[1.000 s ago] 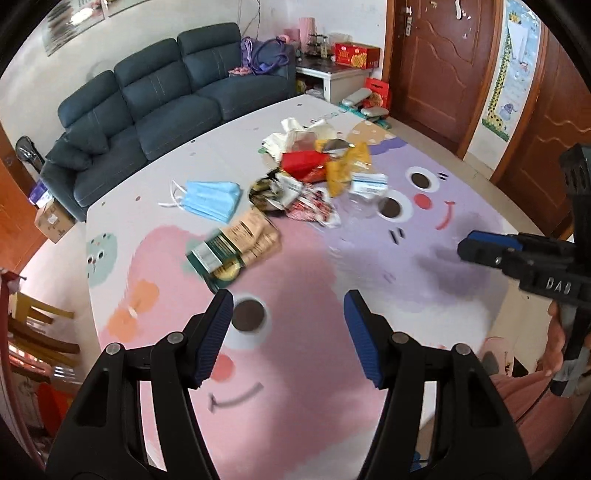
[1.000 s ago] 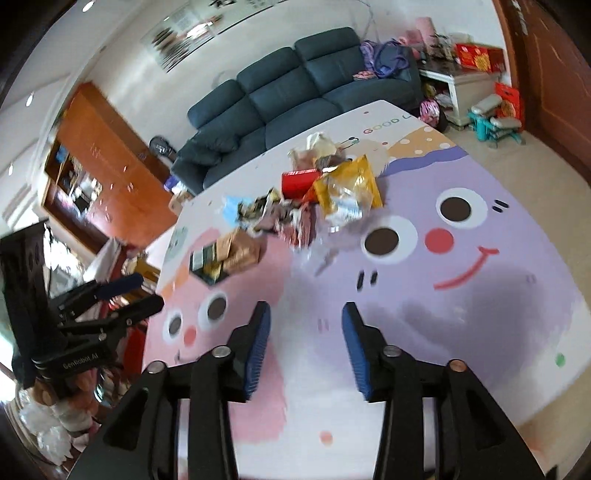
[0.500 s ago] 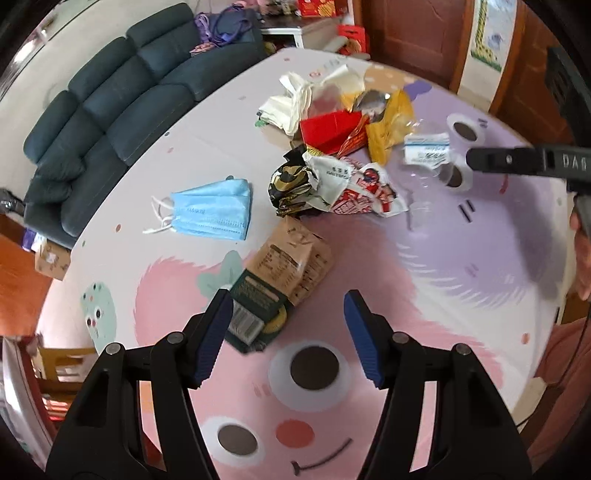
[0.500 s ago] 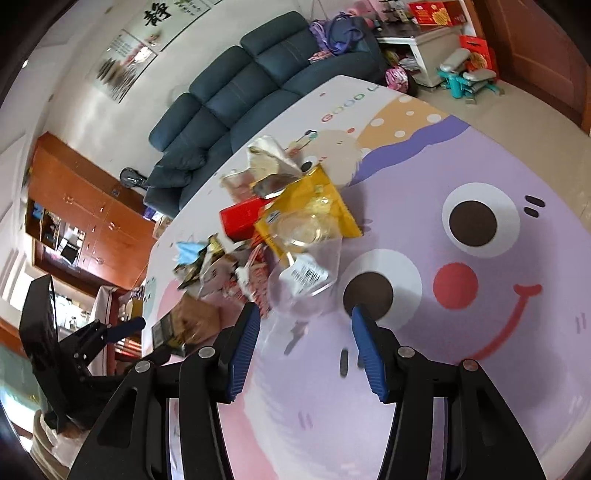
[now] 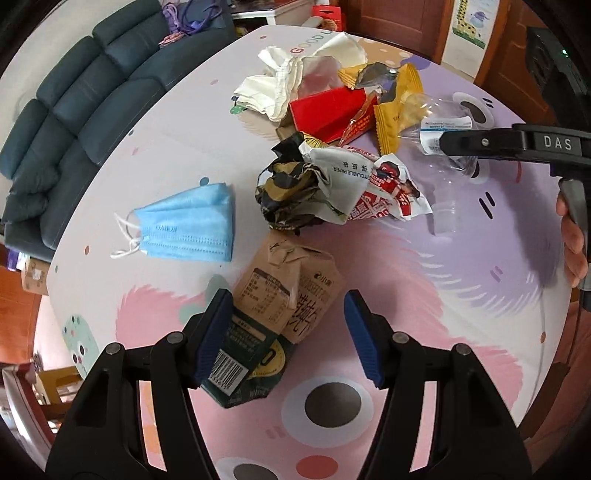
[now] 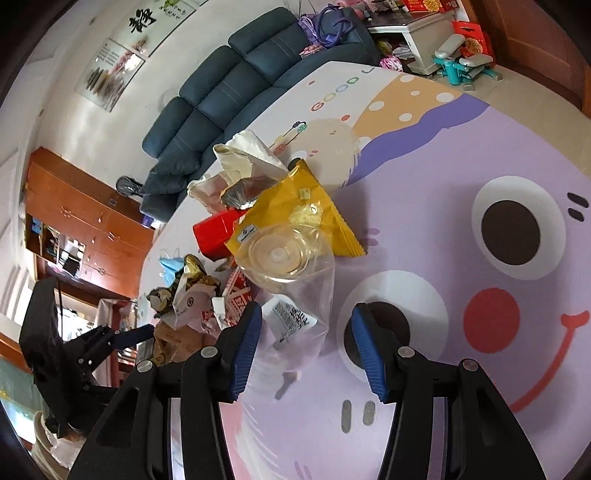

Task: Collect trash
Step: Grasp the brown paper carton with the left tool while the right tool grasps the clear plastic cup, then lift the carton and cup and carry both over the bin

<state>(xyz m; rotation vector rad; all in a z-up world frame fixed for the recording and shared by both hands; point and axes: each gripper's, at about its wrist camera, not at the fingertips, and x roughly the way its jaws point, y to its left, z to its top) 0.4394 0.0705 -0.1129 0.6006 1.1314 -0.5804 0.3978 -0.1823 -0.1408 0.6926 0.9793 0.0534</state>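
Left gripper (image 5: 288,334): jaws open, straddling carton (image 5: 275,321), unclamped, for pickup. Right gripper (image 6: 306,345): jaws closing around clear bottle (image 6: 291,280), not yet gripping.

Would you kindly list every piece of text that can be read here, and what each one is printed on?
"DAS": side of the right gripper.
"GOOD": play mat, letters partly cut off.
"SUPER": red-and-white wrapper.
Mirrored letters on the blue face mask: unclear.
Brown carton, clear plastic bottle label, wall calligraphy: characters not legible to me.
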